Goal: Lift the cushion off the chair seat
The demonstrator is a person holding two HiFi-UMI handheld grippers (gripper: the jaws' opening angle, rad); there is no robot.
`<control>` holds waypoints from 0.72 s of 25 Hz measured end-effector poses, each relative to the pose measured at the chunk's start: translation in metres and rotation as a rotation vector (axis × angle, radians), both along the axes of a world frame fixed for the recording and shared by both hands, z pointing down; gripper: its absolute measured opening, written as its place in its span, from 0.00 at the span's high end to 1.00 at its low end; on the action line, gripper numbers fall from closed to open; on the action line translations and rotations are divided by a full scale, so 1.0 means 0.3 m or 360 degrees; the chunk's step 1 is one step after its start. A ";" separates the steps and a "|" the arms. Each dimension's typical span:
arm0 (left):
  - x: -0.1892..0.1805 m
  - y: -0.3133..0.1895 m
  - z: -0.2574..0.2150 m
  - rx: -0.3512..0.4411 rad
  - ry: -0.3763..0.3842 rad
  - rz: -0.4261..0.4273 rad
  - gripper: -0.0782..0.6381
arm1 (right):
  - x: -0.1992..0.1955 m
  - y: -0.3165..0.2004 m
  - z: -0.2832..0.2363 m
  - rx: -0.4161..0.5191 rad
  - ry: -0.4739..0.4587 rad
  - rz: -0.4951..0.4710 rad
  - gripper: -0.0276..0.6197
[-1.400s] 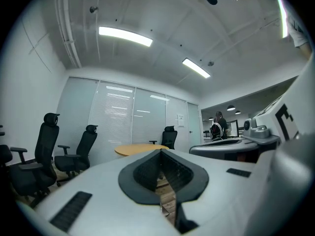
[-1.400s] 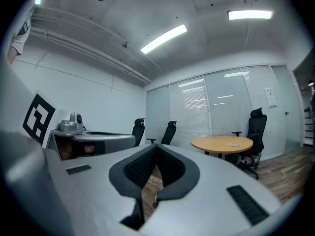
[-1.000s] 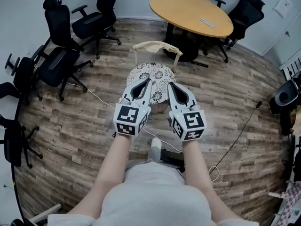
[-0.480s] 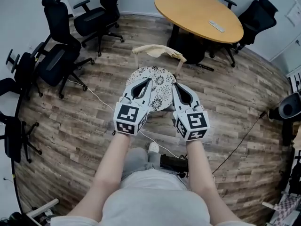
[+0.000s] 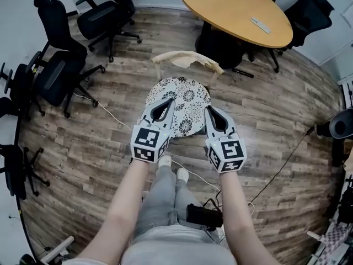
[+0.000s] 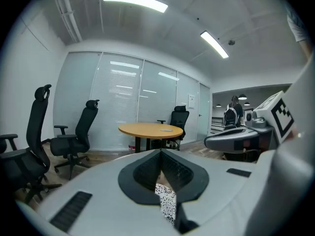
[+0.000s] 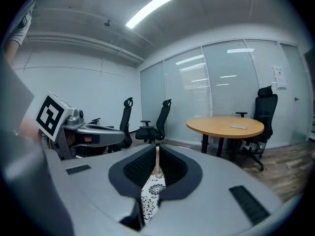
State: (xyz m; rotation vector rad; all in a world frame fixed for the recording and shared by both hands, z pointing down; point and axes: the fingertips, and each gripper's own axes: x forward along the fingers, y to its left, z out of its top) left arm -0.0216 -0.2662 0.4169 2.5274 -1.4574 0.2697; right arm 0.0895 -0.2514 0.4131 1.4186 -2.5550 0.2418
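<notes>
A round cushion [image 5: 185,98] with a black-and-white flower print lies on the seat of a pale wooden chair [image 5: 187,59] in the middle of the head view. My left gripper [image 5: 168,100] hangs over the cushion's near left part, jaws shut with nothing between them. My right gripper [image 5: 208,108] is over its near right edge, also shut and empty. Whether the tips touch the fabric I cannot tell. In the left gripper view the cushion [image 6: 166,200] shows as a sliver below the closed left gripper [image 6: 160,151]. The right gripper view shows the cushion [image 7: 150,200] under the closed right gripper [image 7: 157,147].
A round wooden table [image 5: 237,10] stands behind the chair. Black office chairs [image 5: 60,70] crowd the left side and more stand at the far right [image 5: 311,10]. A white cable [image 5: 105,112] runs across the wood floor. A person with a backpack [image 6: 231,114] stands in the far doorway.
Both grippers have come forward and down together over the cushion's near edge. The chair now sits closer in the head view, and my feet show just in front of it.
</notes>
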 end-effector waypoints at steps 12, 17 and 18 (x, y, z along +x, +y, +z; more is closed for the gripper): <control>-0.104 -0.182 0.449 -0.0331 -0.0009 0.0015 0.89 | 0.050 -0.183 0.475 -0.0425 0.0079 0.0139 0.92; -0.174 -0.232 0.648 -0.0457 -0.0053 -0.0015 0.89 | 0.073 -0.240 0.670 -0.0545 0.0077 0.0176 0.91; -0.193 -0.241 0.684 -0.0479 -0.0059 -0.0026 0.88 | 0.073 -0.252 0.707 -0.0563 0.0080 0.0180 0.91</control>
